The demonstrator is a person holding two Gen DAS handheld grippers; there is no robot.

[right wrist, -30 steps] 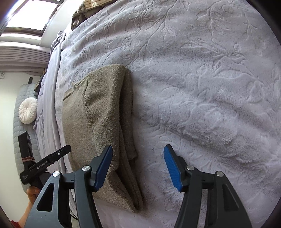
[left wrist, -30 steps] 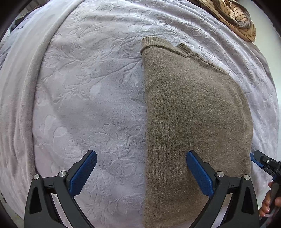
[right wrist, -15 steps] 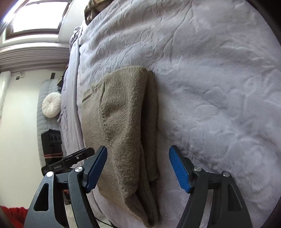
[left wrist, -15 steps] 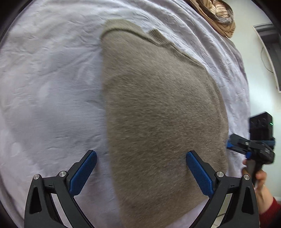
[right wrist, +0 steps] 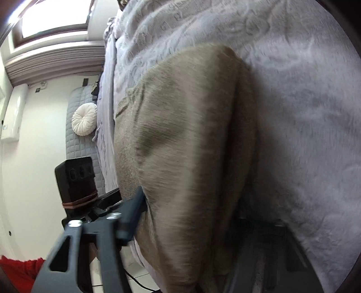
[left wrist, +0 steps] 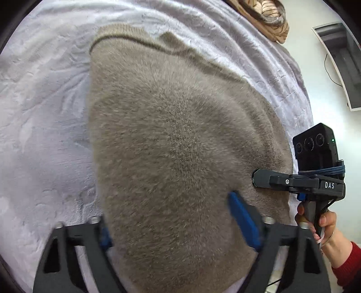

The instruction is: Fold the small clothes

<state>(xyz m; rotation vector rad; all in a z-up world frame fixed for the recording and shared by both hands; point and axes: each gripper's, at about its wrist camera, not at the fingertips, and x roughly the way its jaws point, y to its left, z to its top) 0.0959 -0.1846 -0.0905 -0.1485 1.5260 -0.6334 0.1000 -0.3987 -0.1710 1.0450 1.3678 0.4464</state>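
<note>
A brown knit sweater (left wrist: 176,135) lies folded lengthwise on a lavender embossed bedspread (left wrist: 45,112), collar at the far end. My left gripper (left wrist: 173,228) points down on its near end; the jaws are closing with fabric bulging between the blue pads, and the left pad is half hidden by knit. My right gripper (right wrist: 196,225) straddles the near right edge of the sweater (right wrist: 185,126); its jaws are closing too, with the thick fold between them. From the left wrist view, the right gripper (left wrist: 259,180) touches the sweater's right edge, held by a hand (left wrist: 327,227) in a red sleeve.
A striped brown garment (left wrist: 264,15) lies at the bed's far end. The bedspread (right wrist: 304,112) stretches right of the sweater. A round white cushion (right wrist: 84,119) leans on a grey quilted headboard (right wrist: 74,139). The bed's near edge and the floor lie just below both grippers.
Both grippers have dropped closer onto the sweater's near end. The left jaws have narrowed around the fabric, and the right gripper has moved in against the right edge, its jaws narrowing over the fold.
</note>
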